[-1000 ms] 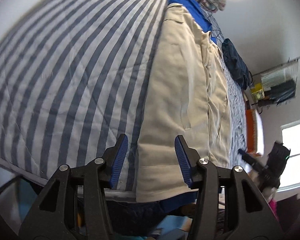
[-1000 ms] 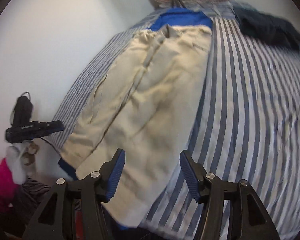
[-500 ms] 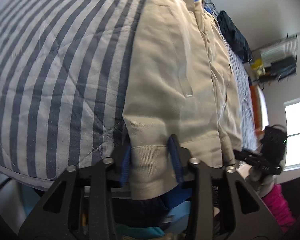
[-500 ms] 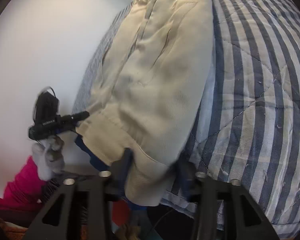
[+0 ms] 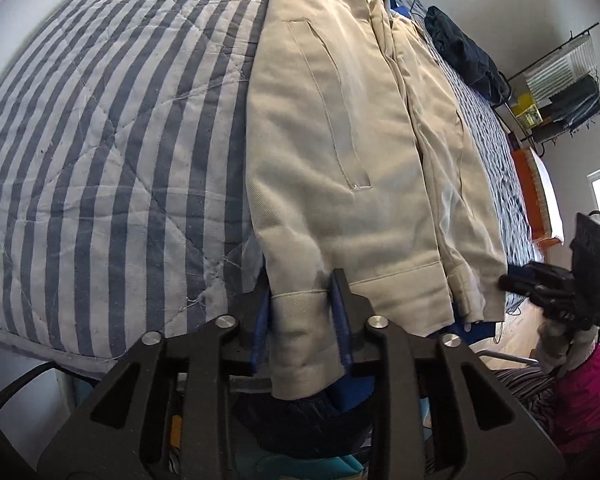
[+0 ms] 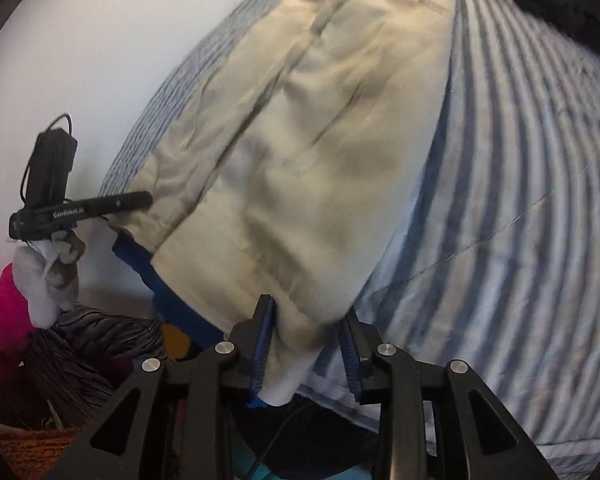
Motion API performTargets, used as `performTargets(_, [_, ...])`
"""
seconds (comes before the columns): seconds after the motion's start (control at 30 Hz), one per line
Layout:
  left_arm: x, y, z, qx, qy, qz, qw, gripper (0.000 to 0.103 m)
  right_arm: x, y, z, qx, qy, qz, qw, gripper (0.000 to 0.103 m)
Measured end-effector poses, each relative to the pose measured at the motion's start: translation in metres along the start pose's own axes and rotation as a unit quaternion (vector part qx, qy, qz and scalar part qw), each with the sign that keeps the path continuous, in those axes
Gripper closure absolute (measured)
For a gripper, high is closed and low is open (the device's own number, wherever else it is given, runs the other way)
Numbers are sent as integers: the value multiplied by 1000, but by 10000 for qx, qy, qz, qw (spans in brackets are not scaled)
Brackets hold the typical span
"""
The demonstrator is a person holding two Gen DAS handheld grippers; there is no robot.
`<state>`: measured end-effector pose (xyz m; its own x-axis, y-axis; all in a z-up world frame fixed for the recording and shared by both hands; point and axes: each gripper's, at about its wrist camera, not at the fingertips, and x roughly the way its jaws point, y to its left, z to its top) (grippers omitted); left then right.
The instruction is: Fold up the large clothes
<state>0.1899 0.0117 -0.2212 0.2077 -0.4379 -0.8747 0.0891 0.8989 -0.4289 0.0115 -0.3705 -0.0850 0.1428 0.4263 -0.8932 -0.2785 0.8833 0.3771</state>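
A large beige jacket [image 5: 340, 152] lies lengthwise on a blue-and-white striped quilt [image 5: 100, 140], its hem hanging over the near edge. My left gripper [image 5: 302, 320] is shut on the hem's left corner. The jacket also shows in the right wrist view [image 6: 320, 160], where my right gripper [image 6: 308, 344] is shut on the hem's right corner. A blue garment [image 6: 172, 300] lies under the jacket and sticks out at its hem and collar.
A dark navy garment [image 5: 464, 52] lies on the quilt beyond the jacket. A wire shelf [image 5: 556, 80] hangs on the wall at right. The other gripper and gloved hand [image 6: 52, 216] show at the left of the right wrist view. The quilt [image 6: 520, 180] stretches right.
Both grippers came down to the jacket's hem from above the bed and closed on its corners. The right wrist view is blurred, so that side is moving.
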Motion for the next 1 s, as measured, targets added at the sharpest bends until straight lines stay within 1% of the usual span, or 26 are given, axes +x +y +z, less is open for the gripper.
performTargets(0.07, [-8,2,-1,-31,-36,7,10000,69,-22,0,9,-109,-244,-68,9996,67])
performTargets(0.13, [-17,0,0,18,-179,92,9998,69,-45,-4,20,-103,-616,-108,9980,66])
performTargets(0.2, [-23,-4,4,54,-313,148,9994,69,-60,-8,37,-136,-1010,-272,9944,66])
performTargets(0.23, [-26,-5,6,60,-379,148,9992,69,-64,-10,48,-163,-1201,-445,9916,66])
performTargets(0.27, [-29,-7,7,64,-444,136,9989,69,-67,-15,58,-173,-1368,-596,9887,66])
performTargets(0.3, [-31,-8,9,80,-490,137,9987,69,-65,-18,71,-169,-1481,-683,9865,72])
performTargets(0.33, [-35,-8,10,94,-555,136,9983,69,-59,-21,89,-130,-1504,-709,9860,77])
performTargets(0.37, [-36,-10,11,103,-596,125,9981,69,-53,-24,106,-100,-1500,-722,9860,80])
performTargets(0.43, [-41,-11,13,154,-678,118,9975,69,-35,-32,142,-70,-1507,-885,9846,85])
performTargets(0.53, [-45,-10,15,149,-727,101,9972,69,-9,-46,187,196,-1521,-764,9852,86])
performTargets(0.63, [-47,-8,17,102,-688,-6,9976,69,13,-50,221,292,-1599,-929,9823,86])
performTargets(0.73, [-45,-9,19,140,-680,-20,9976,69,34,-53,242,415,-1603,-1054,9805,86])
performTargets(0.83, [-41,-10,21,173,-670,-26,9976,69,55,-56,256,519,-1550,-1099,9804,86])
performTargets(1.0, [-34,-7,22,136,-625,33,9979,69,88,-43,266,290,-1281,-1000,9863,86])
